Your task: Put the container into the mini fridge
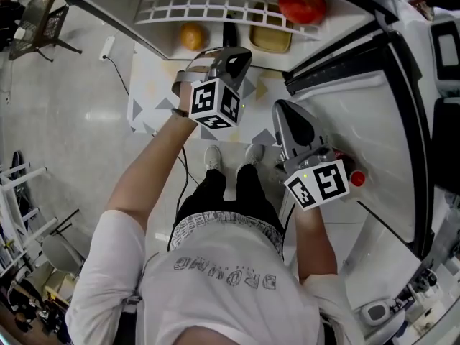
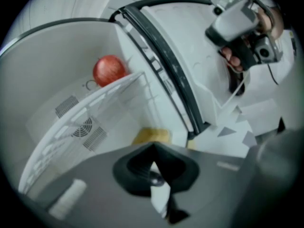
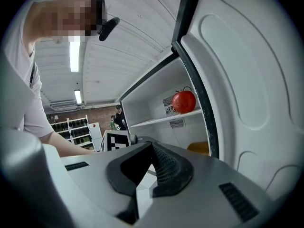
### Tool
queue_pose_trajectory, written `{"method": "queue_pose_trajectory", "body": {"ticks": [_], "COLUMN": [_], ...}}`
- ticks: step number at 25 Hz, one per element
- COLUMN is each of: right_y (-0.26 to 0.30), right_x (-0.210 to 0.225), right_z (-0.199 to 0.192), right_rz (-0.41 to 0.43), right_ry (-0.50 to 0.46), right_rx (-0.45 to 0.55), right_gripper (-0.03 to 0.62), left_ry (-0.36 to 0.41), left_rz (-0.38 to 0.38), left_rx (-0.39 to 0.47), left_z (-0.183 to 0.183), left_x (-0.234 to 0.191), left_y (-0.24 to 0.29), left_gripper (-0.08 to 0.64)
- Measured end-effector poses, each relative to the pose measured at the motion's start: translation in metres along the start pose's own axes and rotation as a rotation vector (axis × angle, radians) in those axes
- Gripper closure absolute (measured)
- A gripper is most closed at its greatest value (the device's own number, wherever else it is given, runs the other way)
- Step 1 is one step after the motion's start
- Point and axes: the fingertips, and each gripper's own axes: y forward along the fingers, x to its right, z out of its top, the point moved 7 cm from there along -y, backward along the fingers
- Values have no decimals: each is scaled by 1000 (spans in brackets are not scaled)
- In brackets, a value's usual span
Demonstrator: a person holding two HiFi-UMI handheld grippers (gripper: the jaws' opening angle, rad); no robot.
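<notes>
The yellow container sits on the floor of the open mini fridge, under the white wire shelf. It also shows as a yellow patch just past the jaws in the left gripper view and beside the door seal in the right gripper view. My left gripper is in front of the fridge opening, shut and holding nothing; its tips meet. My right gripper hangs by the door's inner side, also shut and holding nothing.
A red fruit rests on the wire shelf, and an orange lies below it, left of the container. The fridge door stands open on the right. A patterned mat lies on the floor by my feet.
</notes>
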Motion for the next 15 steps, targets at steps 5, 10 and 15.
{"method": "queue_pose_trajectory", "body": {"ticks": [5, 10, 15], "right_y": [0, 1, 2], "right_x": [-10, -19, -29], "right_z": [6, 13, 19], "right_rz": [-13, -21, -25], "right_ry": [-16, -33, -50], "right_rx": [7, 17, 27], "right_gripper": [592, 592, 591], "left_ry": [-62, -112, -168], "left_rz": [14, 36, 48], "left_rx": [37, 78, 108], "left_z": [1, 6, 9], "left_x": [-6, -12, -17], "left_y": [-28, -55, -82], "left_gripper": [552, 552, 552]}}
